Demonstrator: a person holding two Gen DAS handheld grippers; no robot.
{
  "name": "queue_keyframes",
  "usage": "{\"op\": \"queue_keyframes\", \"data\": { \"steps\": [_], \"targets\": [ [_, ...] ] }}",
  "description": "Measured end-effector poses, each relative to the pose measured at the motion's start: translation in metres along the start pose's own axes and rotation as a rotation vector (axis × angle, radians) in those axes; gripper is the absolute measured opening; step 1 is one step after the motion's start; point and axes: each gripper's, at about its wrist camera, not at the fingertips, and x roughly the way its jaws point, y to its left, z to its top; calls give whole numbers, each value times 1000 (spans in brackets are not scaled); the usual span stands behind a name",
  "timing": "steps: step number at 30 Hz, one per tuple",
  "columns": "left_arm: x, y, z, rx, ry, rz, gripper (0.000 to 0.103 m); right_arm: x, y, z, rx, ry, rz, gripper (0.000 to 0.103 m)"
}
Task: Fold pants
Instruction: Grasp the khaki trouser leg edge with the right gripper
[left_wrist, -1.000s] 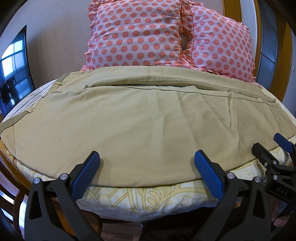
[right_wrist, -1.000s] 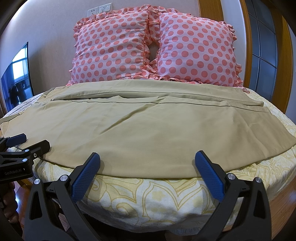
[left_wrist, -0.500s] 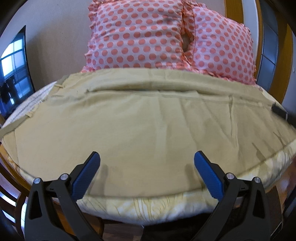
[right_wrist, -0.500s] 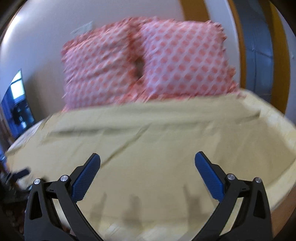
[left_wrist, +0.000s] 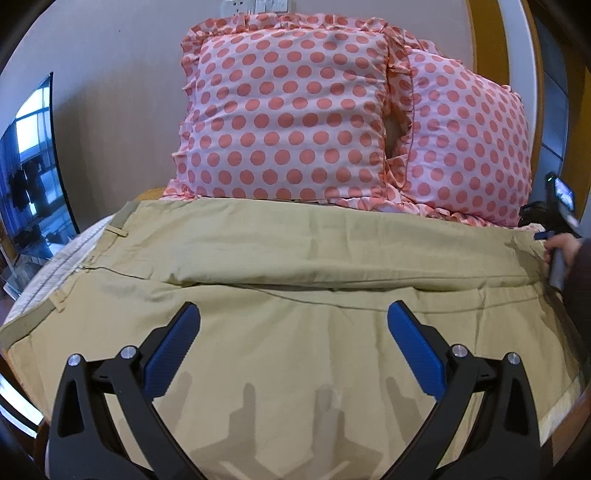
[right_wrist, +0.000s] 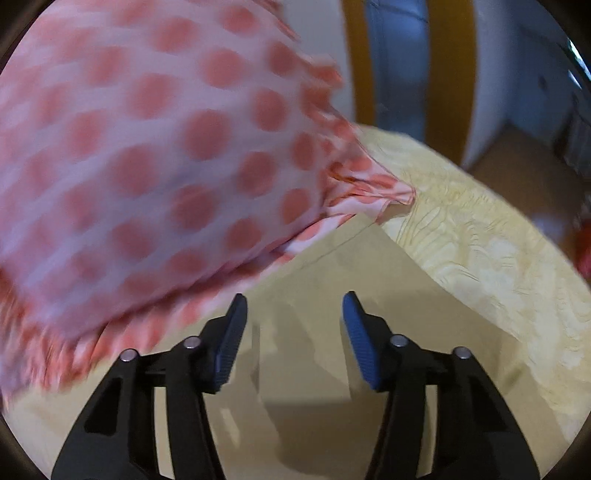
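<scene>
Tan pants (left_wrist: 280, 332) lie spread flat across the bed, waistband at the left, one leg lying over the other along a long seam. My left gripper (left_wrist: 293, 317) is open and empty, hovering over the near leg. My right gripper (right_wrist: 293, 308) is open and empty, partly narrowed, low over the far right leg end of the pants (right_wrist: 332, 332) beside a pillow. It also shows in the left wrist view (left_wrist: 554, 229) at the far right edge, held by a hand.
Two pink polka-dot pillows (left_wrist: 295, 122) stand against the wall behind the pants; one pillow (right_wrist: 147, 166) is close to my right gripper. A yellow patterned bedspread (right_wrist: 480, 240) lies under the pants. A dark screen (left_wrist: 29, 166) stands at the left.
Both grippers have moved forward over the bed. My right gripper swung far to the right end of the pants near the pillow, and its jaws have narrowed. The right view is blurred.
</scene>
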Motion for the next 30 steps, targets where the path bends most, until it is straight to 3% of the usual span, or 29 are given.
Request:
{"op": "queue_keyframes", "data": {
  "steps": [3,6,9,11,14,17,20,24,27,30],
  "targets": [
    [13,-2,2,-5,22,-14,101,27,-4,16,78,27,-41,53],
    [20,-4,1,-1,30,-20,101,41,6,25,17,10,-161,53],
    [23,-3,-3,-3,40,-27,101,45,6,24,-33,-2,-204,43],
    [24,-1,-4,-8,43,-29,101,42,1,20,-59,-14,-184,26],
    [21,2,-5,-18,37,-29,101,34,-14,17,-14,-6,-86,6],
    [14,5,-7,-23,18,-19,101,12,-37,11,25,-57,14,5],
    [6,11,-10,-31,6,-9,101,-35,-61,-6,65,-131,152,5],
    [-2,20,-13,-52,-3,-8,101,-104,-108,-51,121,-185,315,5],
    [-8,25,-13,-65,-13,-6,101,-144,-133,-101,148,-151,354,5],
    [-13,28,-12,-72,-26,1,101,-130,-146,-120,184,-46,383,5]
  ]
}}
